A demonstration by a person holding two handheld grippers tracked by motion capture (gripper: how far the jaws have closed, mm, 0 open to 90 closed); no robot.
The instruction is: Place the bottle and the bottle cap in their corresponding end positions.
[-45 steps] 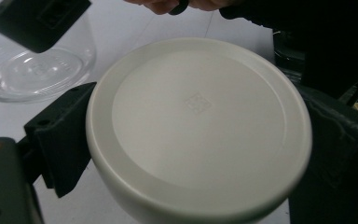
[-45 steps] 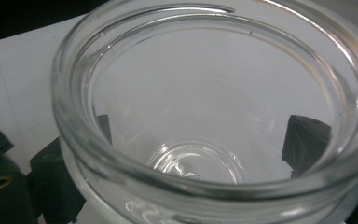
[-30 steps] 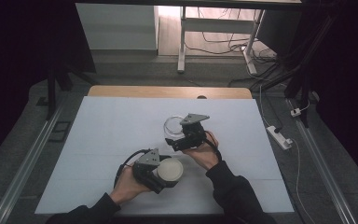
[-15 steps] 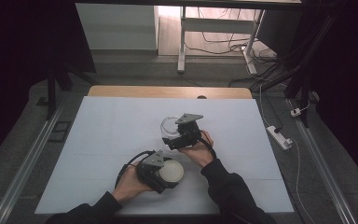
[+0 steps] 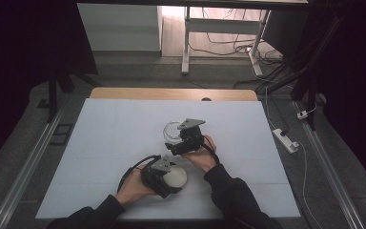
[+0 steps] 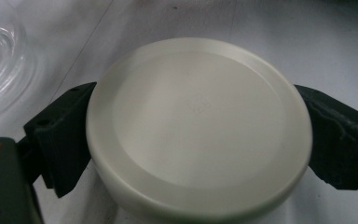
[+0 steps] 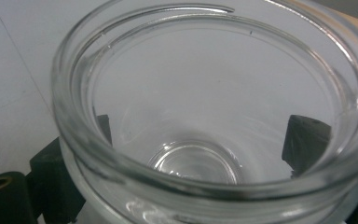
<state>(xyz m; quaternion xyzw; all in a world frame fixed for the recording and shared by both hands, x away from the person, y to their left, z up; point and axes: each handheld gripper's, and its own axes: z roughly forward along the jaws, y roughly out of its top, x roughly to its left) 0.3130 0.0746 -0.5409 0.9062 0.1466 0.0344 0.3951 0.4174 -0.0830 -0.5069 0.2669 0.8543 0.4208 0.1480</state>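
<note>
Left claw (image 6: 196, 140) clamped across a cream lid (image 6: 198, 126), one black jaw on each side of its rim, flat top facing up toward the camera: held so, probably, to keep the underside free for setting onto an opening. Right claw (image 7: 198, 140) clamped round a clear glass jar (image 7: 209, 107), jaws seen through the glass on either side of its wall, mouth open and upward, nothing inside. Gripped by the body rather than the rim, which leaves the whole mouth clear for a lid, if capping is indeed the aim. From above, lid (image 5: 175, 176) just ahead of the left claw (image 5: 164, 177), low over the white table (image 5: 109, 138); jar (image 5: 172, 132) just beyond the right claw (image 5: 181, 143), up and to the far side of the lid, near it but apart. Edge of the jar also faintly at the far left past the left claw's jaw. Plenty of bare table ahead of and to both sides of the two claws; near edge close behind the forearms, so little room to draw back. Cable from the left claw looping just behind it, a possible snag when lifting.
</note>
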